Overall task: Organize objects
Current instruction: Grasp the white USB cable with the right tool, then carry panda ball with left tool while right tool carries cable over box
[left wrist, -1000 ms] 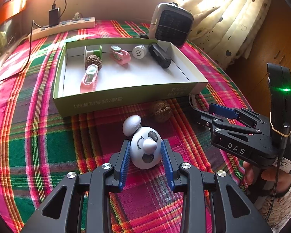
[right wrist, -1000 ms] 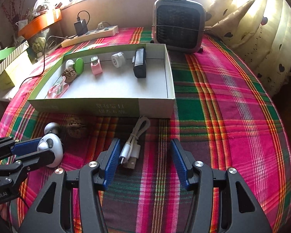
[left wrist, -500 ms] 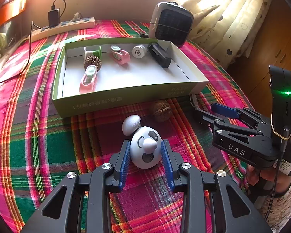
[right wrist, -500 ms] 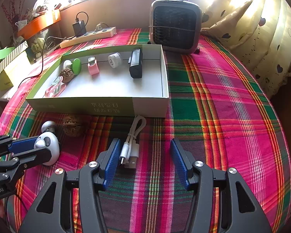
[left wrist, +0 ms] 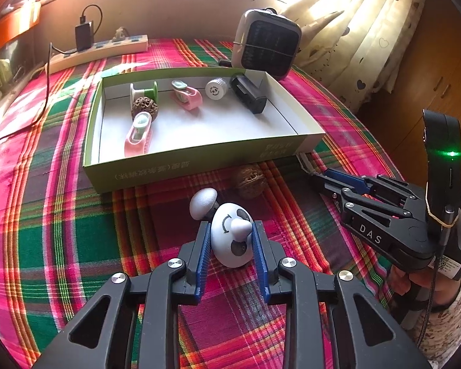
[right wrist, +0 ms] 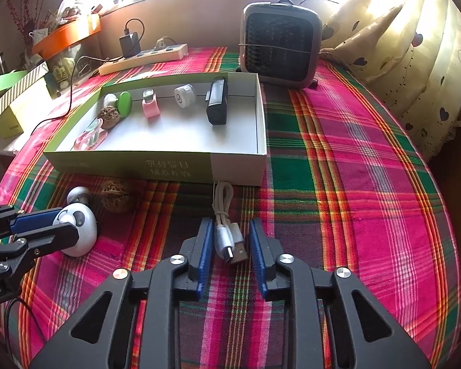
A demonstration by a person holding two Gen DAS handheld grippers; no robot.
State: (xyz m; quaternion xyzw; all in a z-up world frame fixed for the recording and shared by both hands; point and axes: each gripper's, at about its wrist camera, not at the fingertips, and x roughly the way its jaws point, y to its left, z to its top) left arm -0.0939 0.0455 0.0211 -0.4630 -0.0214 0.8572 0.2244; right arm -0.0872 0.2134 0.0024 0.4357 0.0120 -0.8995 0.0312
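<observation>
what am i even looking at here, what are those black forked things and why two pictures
Each black fork is a hand-held gripper with a camera behind it, so each picture looks along one tool. The left gripper has its blue-padded jaws against a white egg-shaped panda toy. The right gripper has its jaws around a coiled white USB cable, nearly closed. Both lie on the pink and green plaid tablecloth, before a shallow green cardboard box of small items. A brown walnut waits outside.

Walnuts: two (left wrist: 144,106) (left wrist: 250,181)
Pink clips: two (left wrist: 137,135) (left wrist: 186,95)
Grippers: two (left wrist: 230,244) (right wrist: 230,241)
Panda toys: one (left wrist: 232,235)
Cables: one (right wrist: 227,215)
Boxes: one (left wrist: 199,161)
</observation>
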